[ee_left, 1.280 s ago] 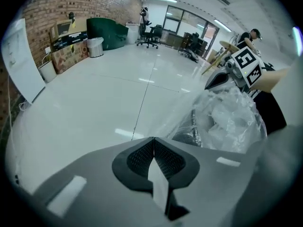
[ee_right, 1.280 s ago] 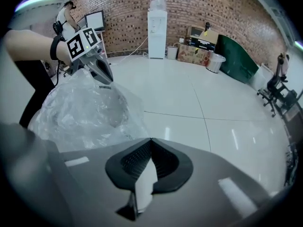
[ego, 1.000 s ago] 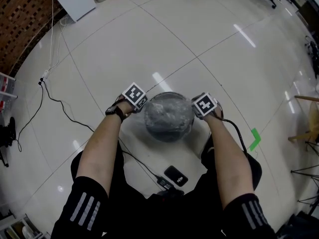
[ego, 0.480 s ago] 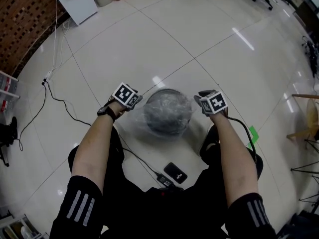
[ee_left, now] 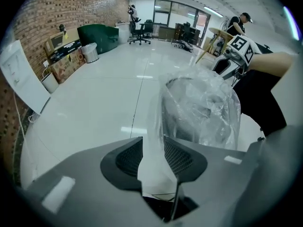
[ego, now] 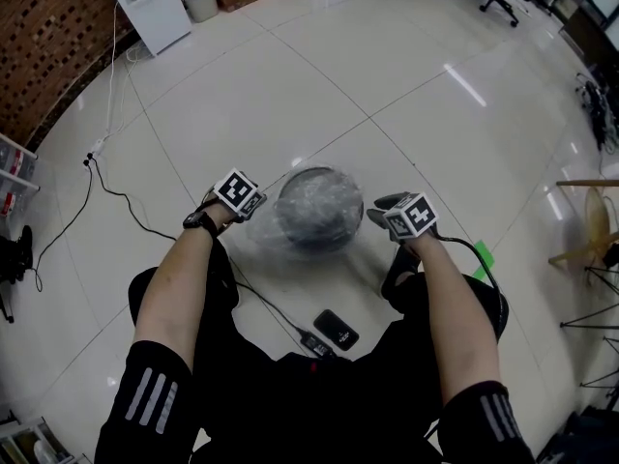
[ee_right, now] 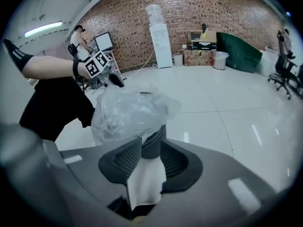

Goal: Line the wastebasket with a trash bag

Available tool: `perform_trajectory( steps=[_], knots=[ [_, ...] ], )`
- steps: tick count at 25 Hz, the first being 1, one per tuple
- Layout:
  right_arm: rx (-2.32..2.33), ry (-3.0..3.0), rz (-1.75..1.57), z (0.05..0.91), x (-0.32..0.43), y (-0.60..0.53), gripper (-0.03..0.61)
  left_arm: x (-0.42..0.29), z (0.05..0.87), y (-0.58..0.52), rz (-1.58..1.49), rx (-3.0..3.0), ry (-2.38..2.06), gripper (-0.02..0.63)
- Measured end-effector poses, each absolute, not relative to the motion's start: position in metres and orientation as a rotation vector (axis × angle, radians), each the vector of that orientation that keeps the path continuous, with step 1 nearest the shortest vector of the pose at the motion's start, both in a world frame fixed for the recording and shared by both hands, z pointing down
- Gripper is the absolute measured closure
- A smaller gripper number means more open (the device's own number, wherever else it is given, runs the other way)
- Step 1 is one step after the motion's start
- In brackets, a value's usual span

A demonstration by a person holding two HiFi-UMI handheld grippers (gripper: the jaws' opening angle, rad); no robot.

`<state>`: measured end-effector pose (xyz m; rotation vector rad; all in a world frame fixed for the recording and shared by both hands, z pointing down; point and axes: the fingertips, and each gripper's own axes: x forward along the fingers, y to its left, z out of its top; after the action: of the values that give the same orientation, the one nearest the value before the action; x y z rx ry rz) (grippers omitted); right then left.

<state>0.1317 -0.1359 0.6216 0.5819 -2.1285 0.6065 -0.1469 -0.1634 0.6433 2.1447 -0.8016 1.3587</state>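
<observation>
Left gripper (ee_left: 154, 150) first: its jaws have just been opening and now stand apart. A strip of the clear trash bag (ee_left: 203, 103) lies loose between the pads, not pinched. Same story opposite: the right gripper (ee_right: 144, 160) has just been opening too, jaws spread, a tongue of film draped through the gap.

Both tools sit just beside the wastebasket (ego: 314, 206), one on each flank. It stands on the white tile floor (ego: 387, 85) right in front of the person's legs. The film is crinkled across the mouth and bunched down around the upper wall.

I'd call this the letting-go after the cuff was pulled over the rim. To do it cleanly, each tool wants drawing straight back along its own jaws. That way the film slides out instead of dragging the cuff up off the rim. Then check that the fold sits even all round; if one side rides up, re-pinch low and pull down.

A dark phone (ego: 337, 329) lies on the floor behind, well out of the way.
</observation>
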Motion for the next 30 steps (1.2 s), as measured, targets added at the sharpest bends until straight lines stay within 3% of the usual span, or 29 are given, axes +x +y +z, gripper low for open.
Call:
perform_trajectory(
  steps=[9,14,30],
  knots=[
    [0.483,-2.143,0.733,0.648,0.103,-0.099,0.430,-0.119,0.653,-0.160,1.384,2.163,-0.771,0.477],
    [0.540,-2.079,0.684,0.658,0.120,-0.102,0.569,-0.116,0.656,-0.166,1.387,2.161,-0.774,0.477],
    [0.624,-1.800,0.727,0.756,0.175,-0.090,0.569,-0.122,0.684,-0.167,1.383,2.130,-0.776,0.478]
  ],
)
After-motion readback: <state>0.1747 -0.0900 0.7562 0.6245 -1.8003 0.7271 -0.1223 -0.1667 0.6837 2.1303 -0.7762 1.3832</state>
